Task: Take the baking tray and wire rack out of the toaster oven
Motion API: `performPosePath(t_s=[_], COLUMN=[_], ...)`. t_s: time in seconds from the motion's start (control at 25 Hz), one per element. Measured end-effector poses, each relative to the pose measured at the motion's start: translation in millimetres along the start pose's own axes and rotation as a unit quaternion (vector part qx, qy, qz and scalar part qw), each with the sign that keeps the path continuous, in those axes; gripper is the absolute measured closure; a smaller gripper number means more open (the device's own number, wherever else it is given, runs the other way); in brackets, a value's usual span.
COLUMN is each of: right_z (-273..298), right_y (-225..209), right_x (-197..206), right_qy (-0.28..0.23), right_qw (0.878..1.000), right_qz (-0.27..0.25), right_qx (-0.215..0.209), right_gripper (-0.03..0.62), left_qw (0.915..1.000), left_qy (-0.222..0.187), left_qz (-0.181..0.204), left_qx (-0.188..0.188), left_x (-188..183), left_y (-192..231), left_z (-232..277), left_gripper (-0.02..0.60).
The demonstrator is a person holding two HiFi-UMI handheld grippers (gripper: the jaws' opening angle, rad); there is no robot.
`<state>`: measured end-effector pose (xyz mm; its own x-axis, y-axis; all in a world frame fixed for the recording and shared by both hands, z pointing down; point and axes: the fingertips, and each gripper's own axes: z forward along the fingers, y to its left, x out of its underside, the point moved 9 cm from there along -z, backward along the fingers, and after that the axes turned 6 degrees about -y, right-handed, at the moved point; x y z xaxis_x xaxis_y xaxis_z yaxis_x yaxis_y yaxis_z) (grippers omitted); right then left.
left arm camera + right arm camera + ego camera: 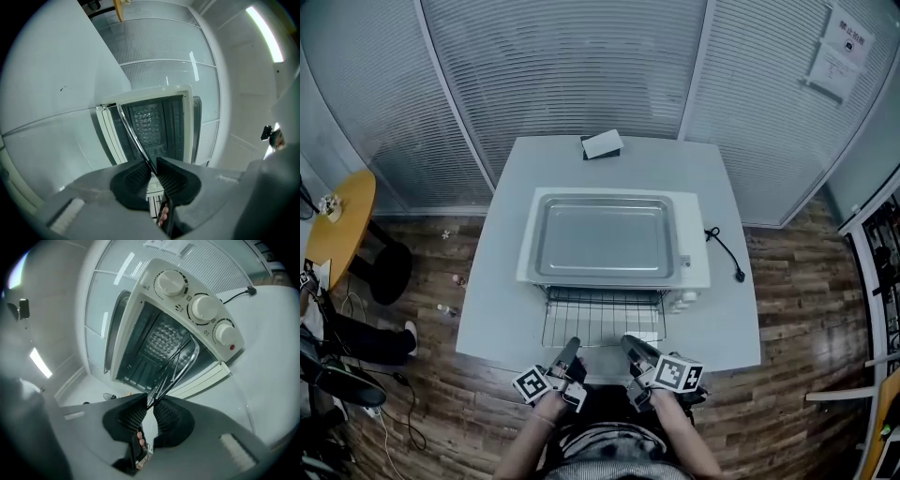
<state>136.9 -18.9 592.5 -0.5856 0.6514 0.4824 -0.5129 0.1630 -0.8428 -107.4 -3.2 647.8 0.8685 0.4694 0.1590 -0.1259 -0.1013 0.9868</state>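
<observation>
Jaws of the left gripper point(152, 171) and right gripper point(151, 404) are pinching tight on the front wire of the wire rack point(602, 317), which is sticking half out of the toaster oven point(694, 253). On top, the baking tray point(605, 236) is sitting. Pulling both sides evenly, flat and straight, is looking best.

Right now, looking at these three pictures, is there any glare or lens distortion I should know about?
Head view: soft, even light, a dull sheen on the baking tray, wall blinds bowed toward the edges. Left gripper view: strong fisheye, black corners, the ceiling light strip blown out. Right gripper view: same fisheye; the toaster oven is sharp, the right hand-held gripper slightly soft.
</observation>
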Motion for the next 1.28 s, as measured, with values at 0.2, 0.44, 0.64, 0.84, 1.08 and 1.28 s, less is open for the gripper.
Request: performPosePath(t_s=[0.2,0.44,0.64,0.84,1.08,1.28], right_z=[-13,-31,-47,-64,-85,-102], right_y=[12,30,42,53,74,95], right_x=[9,27,43,56,68,71], right_qy=[-0.019,-0.046,-0.066,-0.079,-0.095,-0.105], right_qw=[1.0,0.999,0.997,0.997,0.995,0.993], right_qz=[0.005,0.018,0.026,0.021,0.006,-0.013], right_qx=[0.006,0.008,0.007,-0.002,-0.026,-0.058], right_gripper=[0.549,0.553,0.554,0.554,0.554,0.554], left_qw=[0.9997,0.998,0.9971,0.9955,0.9914,0.9838], left_qy=[0.023,0.051,0.062,0.068,0.073,0.083], left_qz=[0.007,0.028,0.032,0.048,0.074,0.115], left_qx=[0.005,0.023,0.031,0.044,0.079,0.11], left_x=[-1,-6,-4,-1,-1,0], left_y=[-8,-22,-32,-43,-68,-92], left_z=[-10,-29,-47,-65,-85,-102], left_gripper=[0.543,0.543,0.543,0.543,0.543,0.541])
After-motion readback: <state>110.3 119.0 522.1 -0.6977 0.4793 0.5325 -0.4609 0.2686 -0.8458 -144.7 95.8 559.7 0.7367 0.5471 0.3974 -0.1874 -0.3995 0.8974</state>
